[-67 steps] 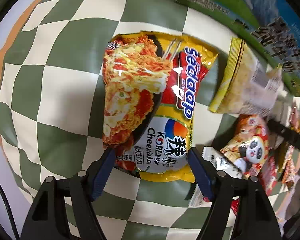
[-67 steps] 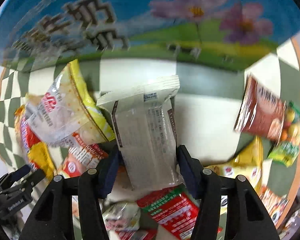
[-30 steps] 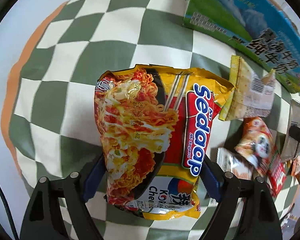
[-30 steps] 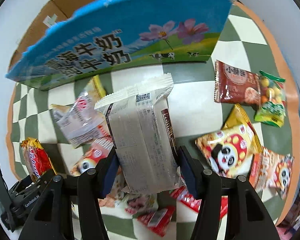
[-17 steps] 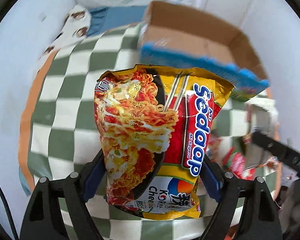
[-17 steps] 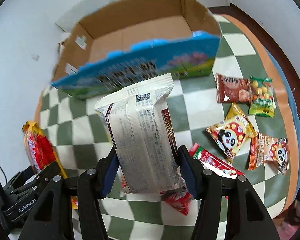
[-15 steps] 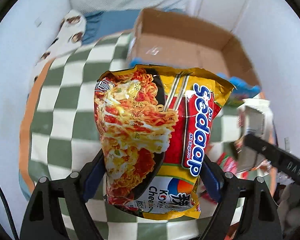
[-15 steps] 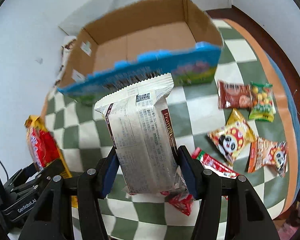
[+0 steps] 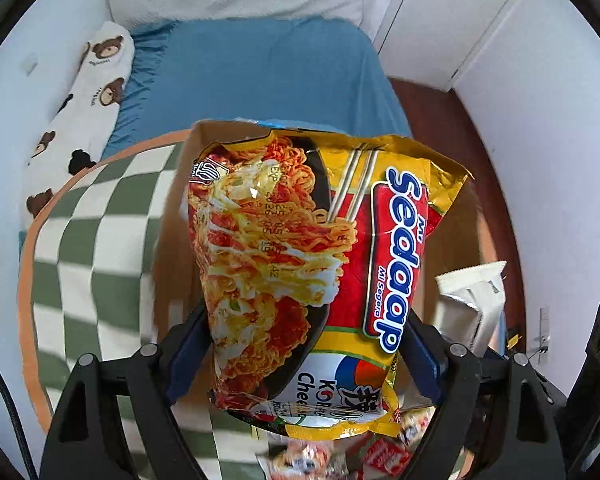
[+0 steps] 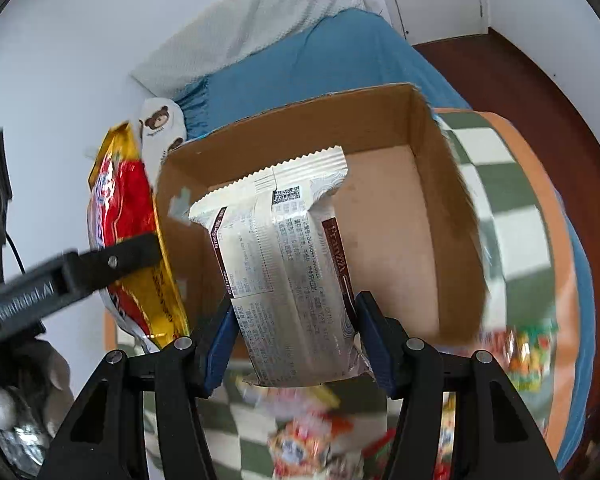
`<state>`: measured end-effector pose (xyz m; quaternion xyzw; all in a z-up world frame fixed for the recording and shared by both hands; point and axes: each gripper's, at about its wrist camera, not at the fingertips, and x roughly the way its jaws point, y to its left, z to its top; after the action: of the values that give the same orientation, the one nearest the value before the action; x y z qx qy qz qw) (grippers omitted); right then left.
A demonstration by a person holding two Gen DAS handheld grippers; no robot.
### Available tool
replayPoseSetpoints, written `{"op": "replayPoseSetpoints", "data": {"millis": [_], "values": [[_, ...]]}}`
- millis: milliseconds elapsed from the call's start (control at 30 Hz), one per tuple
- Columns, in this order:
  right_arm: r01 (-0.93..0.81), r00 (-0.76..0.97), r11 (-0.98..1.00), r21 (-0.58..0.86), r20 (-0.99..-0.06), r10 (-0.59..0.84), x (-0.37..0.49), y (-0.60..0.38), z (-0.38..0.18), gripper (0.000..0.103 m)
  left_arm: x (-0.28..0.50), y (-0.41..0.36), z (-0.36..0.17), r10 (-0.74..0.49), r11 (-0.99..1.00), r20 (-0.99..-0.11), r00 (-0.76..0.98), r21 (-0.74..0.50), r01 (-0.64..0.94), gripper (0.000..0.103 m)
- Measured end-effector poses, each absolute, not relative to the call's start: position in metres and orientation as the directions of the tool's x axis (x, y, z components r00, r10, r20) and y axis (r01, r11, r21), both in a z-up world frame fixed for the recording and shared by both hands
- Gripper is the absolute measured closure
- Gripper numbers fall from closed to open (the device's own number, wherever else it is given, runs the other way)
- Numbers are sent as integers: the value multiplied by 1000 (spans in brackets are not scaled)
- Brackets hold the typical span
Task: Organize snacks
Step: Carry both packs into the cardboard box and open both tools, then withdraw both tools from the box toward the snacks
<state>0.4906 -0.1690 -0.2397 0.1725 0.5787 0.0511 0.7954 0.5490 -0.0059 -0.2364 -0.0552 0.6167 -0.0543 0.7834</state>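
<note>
My left gripper (image 9: pixel 300 352) is shut on a yellow and red Sedaap noodle packet (image 9: pixel 312 264), held up in the air over the open cardboard box (image 9: pixel 180 240). My right gripper (image 10: pixel 296 340) is shut on a white snack packet (image 10: pixel 288 280), held over the same box (image 10: pixel 392 216), whose brown floor looks bare. The noodle packet (image 10: pixel 128 216) and the left gripper's finger (image 10: pixel 112 260) show at the left of the right wrist view. The white packet (image 9: pixel 472 300) shows at the right of the left wrist view.
The box stands on a green and white checked mat (image 9: pixel 88 264) with an orange border. Several loose snack packets (image 10: pixel 304 440) lie blurred on the mat below the grippers. A blue bed (image 9: pixel 252 76) and a bear-print pillow (image 9: pixel 84 92) lie beyond the box.
Both grippers have risen and tipped up with their packets, from low over the mat to above the open box. The box's inside has come into view.
</note>
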Motion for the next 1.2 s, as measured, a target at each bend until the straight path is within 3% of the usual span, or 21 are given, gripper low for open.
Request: {"op": "replayPoseSetpoints", "data": {"millis": [267, 500, 600, 667, 900, 1200], "values": [[144, 225, 946, 292, -940, 256, 579, -171, -307, 43, 619, -1, -298, -106, 994, -989, 101, -106, 6, 18], [154, 163, 953, 261, -958, 236, 614, -178, -347, 41, 634, -7, -340, -116, 993, -993, 36, -115, 10, 18], [167, 148, 949, 267, -959, 243, 622, -181, -359, 31, 637, -10, -340, -133, 991, -990, 35, -133, 3, 17], [154, 153, 956, 251, -962, 228, 623, -181, -361, 8, 637, -2, -341, -111, 994, -992, 58, -111, 8, 10], [125, 152, 974, 188, -974, 169, 620, -183, -365, 8, 618, 6, -327, -92, 996, -989, 117, -91, 7, 7], [95, 230, 988, 122, -968, 98, 582, -174, -328, 8, 566, -1, -291, -20, 1000, -971, 240, -17, 15, 7]]}}
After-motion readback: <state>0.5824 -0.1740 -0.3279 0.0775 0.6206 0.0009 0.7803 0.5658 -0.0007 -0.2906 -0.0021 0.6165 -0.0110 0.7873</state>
